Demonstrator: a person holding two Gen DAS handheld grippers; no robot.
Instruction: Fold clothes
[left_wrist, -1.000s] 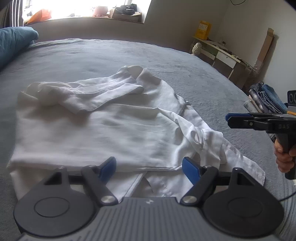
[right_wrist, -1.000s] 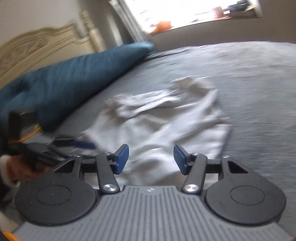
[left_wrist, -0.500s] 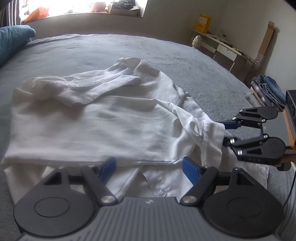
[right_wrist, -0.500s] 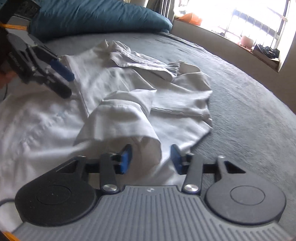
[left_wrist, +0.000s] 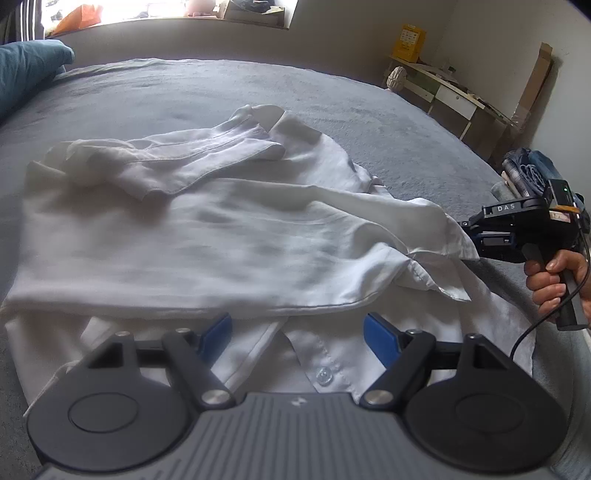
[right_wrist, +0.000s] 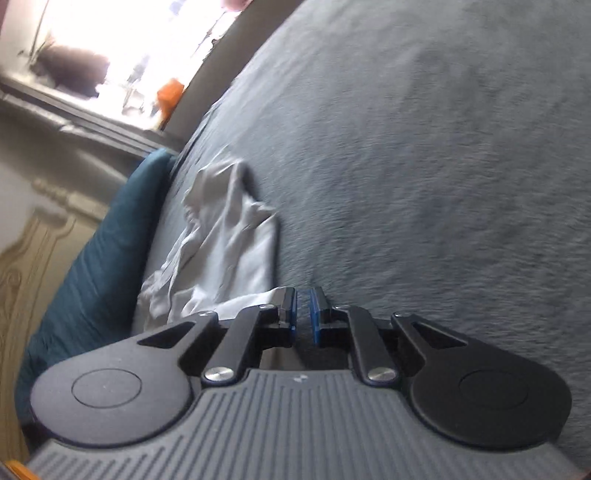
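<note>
A big bed with a grey blanket (left_wrist: 229, 96) fills most of both views. A white shirt (left_wrist: 207, 236) lies spread out on the blanket, partly folded, with one sleeve laid across its top part. In the right wrist view the same shirt (right_wrist: 229, 236) lies on the blanket beside a dark blue pillow (right_wrist: 92, 258). The tip of that pillow (left_wrist: 26, 66) also shows at the far left of the left wrist view. A desk (left_wrist: 439, 88) stands by the wall past the bed.

The left gripper (left_wrist: 297, 332) hangs over the near edge of the shirt. Its blue pads stand wide apart and hold nothing.

The right gripper (left_wrist: 476, 243) is at the right side of the shirt, and a hand (left_wrist: 554, 280) grips its handle. Its jaws have just been closing. In its own view the right gripper (right_wrist: 303, 314) has its blue pads almost touching. The cuff (left_wrist: 447, 236) of the shirt's other sleeve reaches right up to its tip, so it seems to pinch that cuff.

A small white button (left_wrist: 324, 376) shows on the shirt just in front of the left gripper.
</note>
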